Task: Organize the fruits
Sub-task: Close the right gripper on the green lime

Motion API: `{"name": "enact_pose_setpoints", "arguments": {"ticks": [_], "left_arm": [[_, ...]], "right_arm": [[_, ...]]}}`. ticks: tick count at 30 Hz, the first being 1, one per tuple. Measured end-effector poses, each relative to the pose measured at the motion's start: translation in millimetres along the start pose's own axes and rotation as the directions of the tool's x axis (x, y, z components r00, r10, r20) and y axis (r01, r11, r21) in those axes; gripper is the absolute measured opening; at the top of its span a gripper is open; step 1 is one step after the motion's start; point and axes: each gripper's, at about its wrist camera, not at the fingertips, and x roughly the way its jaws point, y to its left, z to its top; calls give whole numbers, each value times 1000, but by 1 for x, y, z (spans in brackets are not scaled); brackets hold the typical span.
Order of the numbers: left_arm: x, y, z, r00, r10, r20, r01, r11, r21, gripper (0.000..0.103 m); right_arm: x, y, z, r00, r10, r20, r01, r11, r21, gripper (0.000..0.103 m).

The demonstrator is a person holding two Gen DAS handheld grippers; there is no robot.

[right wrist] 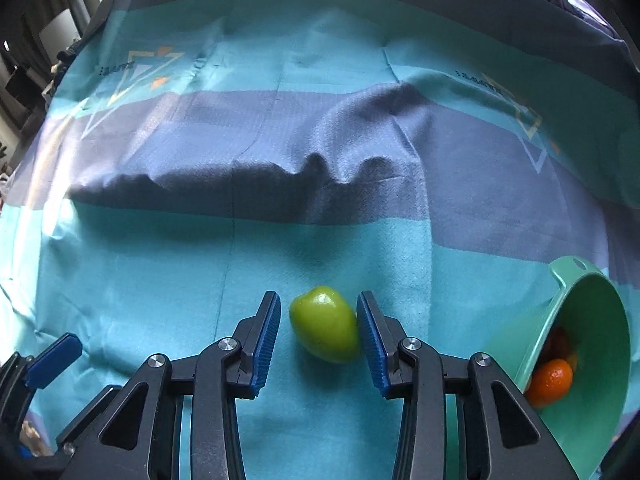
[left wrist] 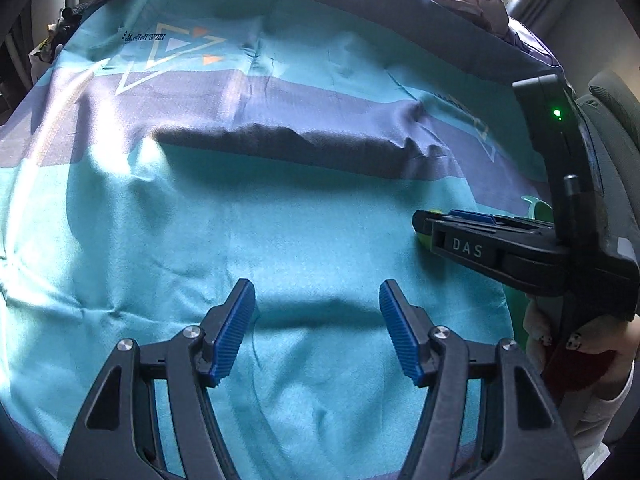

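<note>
A teal and grey-blue striped cloth [right wrist: 280, 240] with triangle prints covers the surface, rumpled into a ridge across the middle. On its near part lies a glossy green fruit [right wrist: 325, 325], shaped rather like a small pepper or pear. The right gripper [right wrist: 318, 340] points down over it with its blue ribbed pads partly apart; the right-hand pad touches the fruit's side, while the left-hand pad stands just clear of it, so the fruit is bracketed but not clamped. To the right, a mint-green plastic bowl [right wrist: 592, 320] lies tipped on its side, with orange round fruits [right wrist: 550, 378] inside. The left gripper [left wrist: 318, 332] hangs over bare cloth to the left, jaws wide and holding nothing.
</note>
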Motion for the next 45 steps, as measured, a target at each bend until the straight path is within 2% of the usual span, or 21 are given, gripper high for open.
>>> {"name": "enact_pose_setpoints", "arguments": {"ticks": [3, 6, 8, 10, 15, 19, 26, 29, 35, 37, 40, 45], "left_arm": [[5, -3, -1, 1000, -19, -17, 19, 1000, 3, 64], [10, -7, -3, 999, -28, -34, 28, 1000, 7, 64], [12, -8, -4, 998, -43, -43, 43, 999, 3, 64], [14, -10, -6, 997, -62, -50, 62, 998, -5, 64], [18, -19, -11, 995, -79, -66, 80, 997, 19, 64], [25, -19, -14, 994, -70, -80, 71, 997, 13, 64], [32, -23, -14, 991, -99, -90, 100, 995, 5, 61], [31, -23, -14, 988, -118, -95, 119, 993, -3, 55], [33, -23, -13, 987, -131, -94, 130, 991, -15, 48], [34, -22, -13, 986, -135, -95, 134, 991, -21, 43], [35, -22, -13, 987, -130, -93, 129, 991, -17, 33], [35, -19, -12, 987, -129, -94, 127, 992, -24, 32]], "right_arm": [[3, -1, 1, 999, 36, -4, -36, 999, 8, 37], [1, -6, -3, 991, 134, -25, -133, 991, 33, 37], [0, -10, -8, 971, 235, -50, -232, 971, 62, 37], [-2, -10, -14, 951, 303, -63, -299, 952, 66, 37], [-5, 3, -28, 921, 376, -101, -371, 927, 63, 37], [0, 8, -33, 907, 404, -115, -397, 914, 83, 37], [5, 2, -31, 891, 437, -128, -421, 898, 129, 37], [6, -3, -34, 882, 452, -132, -433, 889, 149, 37], [4, -2, -38, 881, 455, -131, -438, 888, 139, 37], [4, 0, -38, 882, 454, -124, -440, 889, 127, 37], [5, 4, -38, 867, 482, -125, -470, 875, 116, 37], [4, 9, -38, 869, 483, -107, -473, 875, 105, 36]]}}
